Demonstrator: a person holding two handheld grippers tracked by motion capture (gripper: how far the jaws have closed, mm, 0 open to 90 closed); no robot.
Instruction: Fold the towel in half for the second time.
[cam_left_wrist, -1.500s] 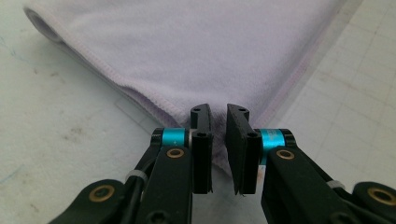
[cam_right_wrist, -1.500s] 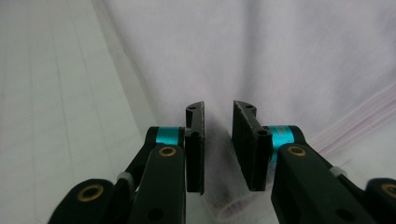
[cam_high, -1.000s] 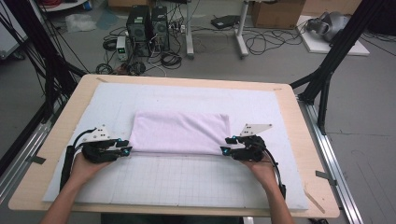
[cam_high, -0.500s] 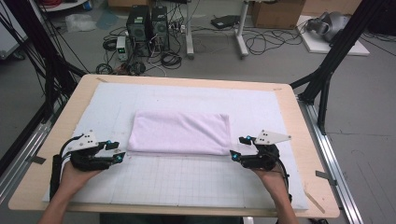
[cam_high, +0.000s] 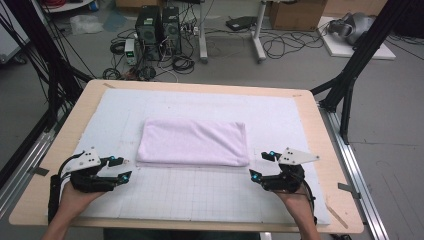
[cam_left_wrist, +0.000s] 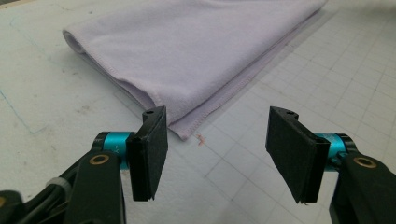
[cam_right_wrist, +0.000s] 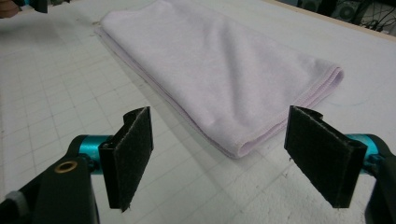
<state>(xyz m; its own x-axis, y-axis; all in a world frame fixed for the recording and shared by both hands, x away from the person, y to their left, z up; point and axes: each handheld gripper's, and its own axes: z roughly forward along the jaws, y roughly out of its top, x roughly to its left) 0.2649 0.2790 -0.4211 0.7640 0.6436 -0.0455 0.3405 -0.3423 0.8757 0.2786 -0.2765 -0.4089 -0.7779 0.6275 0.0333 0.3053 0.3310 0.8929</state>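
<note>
Two grippers are held with jaws apart at either near corner of one folded lilac towel.

One left gripper (cam_high: 119, 169) is seen in the high view at the towel's near left corner, its two jaws spread wide and nothing caught between them; in the left gripper view the towel (cam_left_wrist: 187, 60) corner is seen just ahead of the two black pads (cam_left_wrist: 148, 154), not touched. One right gripper (cam_high: 264, 166) is held beside the near right corner, its two jaws likewise parted and empty, with the towel's folded corner just beyond them in the right gripper view. One towel is laid flat near the middle of one white gridded mat (cam_high: 200, 195), which is spread over one wooden table (cam_high: 75, 107).
</note>
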